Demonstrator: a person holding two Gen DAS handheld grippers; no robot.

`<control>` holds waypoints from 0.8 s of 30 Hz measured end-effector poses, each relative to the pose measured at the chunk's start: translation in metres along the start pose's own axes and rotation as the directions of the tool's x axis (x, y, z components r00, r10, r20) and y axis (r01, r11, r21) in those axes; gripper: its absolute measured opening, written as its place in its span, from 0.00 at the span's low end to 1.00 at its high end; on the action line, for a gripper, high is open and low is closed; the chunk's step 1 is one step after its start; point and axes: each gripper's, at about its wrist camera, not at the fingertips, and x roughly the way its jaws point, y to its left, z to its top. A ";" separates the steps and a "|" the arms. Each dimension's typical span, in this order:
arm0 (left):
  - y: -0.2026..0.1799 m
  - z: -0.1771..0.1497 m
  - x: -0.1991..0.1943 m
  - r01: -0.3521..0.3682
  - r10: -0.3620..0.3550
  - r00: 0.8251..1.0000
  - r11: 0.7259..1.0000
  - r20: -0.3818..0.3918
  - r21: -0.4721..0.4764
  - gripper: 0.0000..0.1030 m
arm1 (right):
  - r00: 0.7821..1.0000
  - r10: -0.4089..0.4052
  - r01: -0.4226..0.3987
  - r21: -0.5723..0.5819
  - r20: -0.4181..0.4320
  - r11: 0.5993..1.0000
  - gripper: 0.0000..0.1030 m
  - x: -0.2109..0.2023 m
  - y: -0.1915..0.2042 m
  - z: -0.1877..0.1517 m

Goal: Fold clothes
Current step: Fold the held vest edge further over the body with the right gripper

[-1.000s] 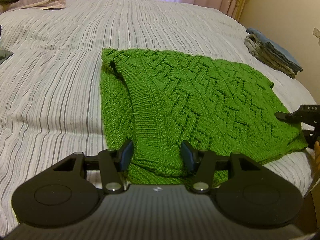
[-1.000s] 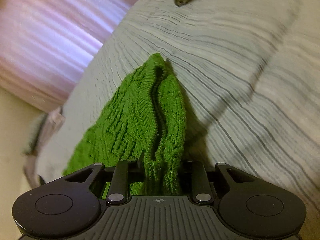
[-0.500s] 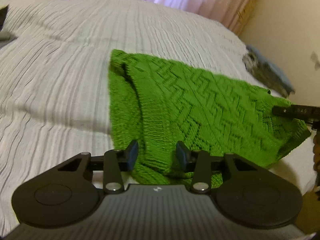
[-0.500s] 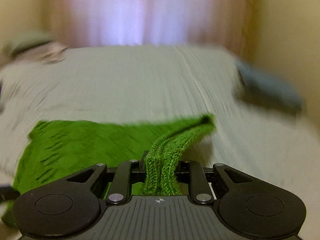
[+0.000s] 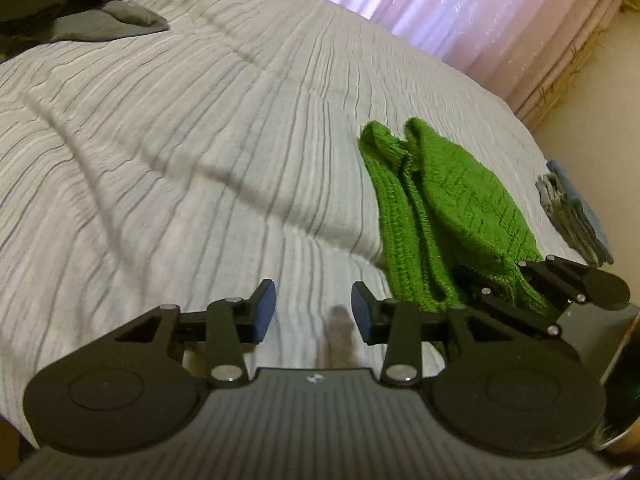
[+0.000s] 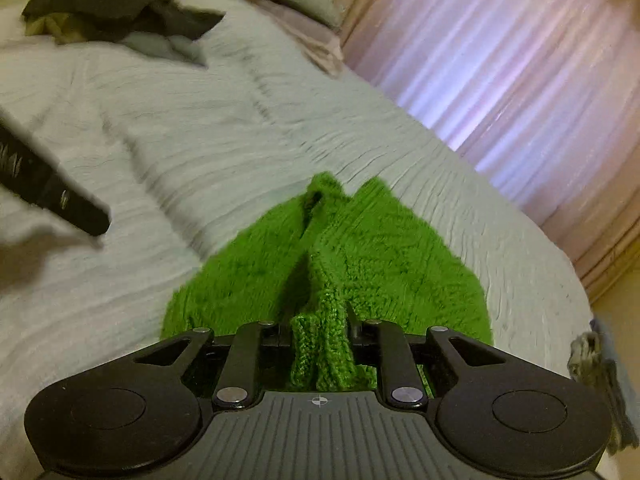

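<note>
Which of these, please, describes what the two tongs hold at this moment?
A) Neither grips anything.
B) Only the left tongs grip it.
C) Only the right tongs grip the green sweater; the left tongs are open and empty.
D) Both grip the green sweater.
C: the right tongs are shut on a bunch of the green sweater, while the left tongs stand open over bare bedspread.

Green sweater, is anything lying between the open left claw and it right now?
Nothing visible does. The left claw is open over bare striped bedspread, and the green sweater lies just to its right, held by the right claw.
</note>
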 end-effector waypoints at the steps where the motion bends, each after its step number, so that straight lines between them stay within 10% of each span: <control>1: 0.002 0.000 -0.001 0.001 -0.001 1.000 1.000 0.003 -0.001 0.35 | 0.999 -0.012 0.011 0.028 0.036 1.000 0.18 -0.007 -0.007 0.006; 8: 0.016 0.001 0.001 0.009 -0.008 1.000 1.000 0.011 -0.025 0.35 | 0.989 0.017 -0.019 0.014 0.148 1.000 0.17 -0.037 -0.002 0.021; 9: 0.016 0.000 0.000 0.009 -0.008 1.000 1.000 0.013 -0.024 0.35 | 0.988 0.041 -0.042 0.003 0.146 0.999 0.00 -0.037 0.004 0.019; 11: 0.016 -0.001 -0.002 0.007 -0.006 1.000 1.000 0.014 -0.027 0.35 | 0.980 0.073 -0.072 -0.015 0.184 0.997 0.00 -0.045 0.019 0.020; 16: 0.019 0.000 -0.006 -0.001 0.002 1.000 0.999 0.017 -0.037 0.35 | 0.994 0.095 -0.097 0.031 0.052 0.995 0.01 -0.028 0.020 0.020; 17: 0.019 -0.001 -0.008 -0.002 0.003 1.000 1.000 0.020 -0.031 0.36 | 0.991 0.124 -0.130 0.109 0.057 0.986 0.08 -0.033 0.006 0.018; 19: 0.019 -0.002 -0.011 -0.003 0.004 1.000 1.000 0.023 -0.025 0.37 | 0.985 0.155 -0.169 0.274 0.073 0.947 0.92 -0.043 -0.024 0.011; 22: 0.020 -0.002 -0.011 -0.004 0.004 1.000 0.999 0.021 -0.040 0.37 | 0.991 0.098 -0.129 0.516 0.087 0.846 0.96 -0.060 -0.076 -0.016; 24: 0.019 -0.001 -0.011 -0.005 0.006 1.000 0.999 0.021 -0.038 0.37 | 0.994 0.087 -0.109 0.699 0.067 0.706 0.96 -0.065 -0.112 -0.046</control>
